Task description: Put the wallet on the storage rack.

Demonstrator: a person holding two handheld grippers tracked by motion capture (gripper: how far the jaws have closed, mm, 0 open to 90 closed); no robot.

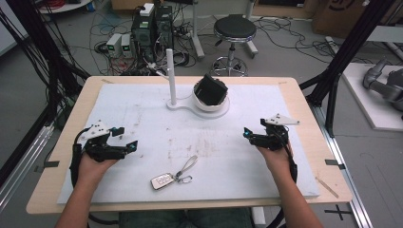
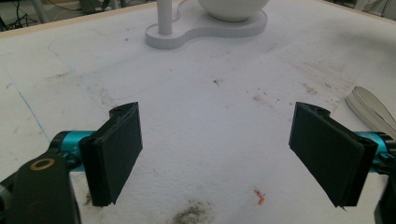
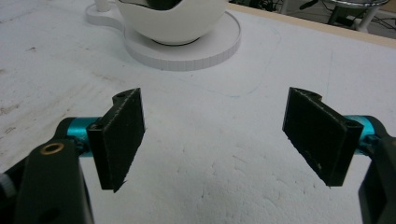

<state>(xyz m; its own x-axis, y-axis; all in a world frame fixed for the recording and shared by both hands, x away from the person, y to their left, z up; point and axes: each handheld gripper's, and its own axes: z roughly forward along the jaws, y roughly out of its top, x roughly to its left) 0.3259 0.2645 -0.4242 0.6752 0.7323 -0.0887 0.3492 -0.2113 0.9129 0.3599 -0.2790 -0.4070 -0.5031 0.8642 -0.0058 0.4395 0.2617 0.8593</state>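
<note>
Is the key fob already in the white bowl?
No. The key fob lies on the foam mat near the front edge, well short of the white bowl.

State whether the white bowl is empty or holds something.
Holds something: in the high view a black boxy object sits tilted inside the white bowl, sticking above its rim.

Silver car key fob (image 1: 162,181) with strap loop, flat on white mat (image 1: 142,114), near front edge

High cam looks down on whole table (image 1: 304,109); both gripper cams low, close, share white bowl (image 2: 232,9).
</note>
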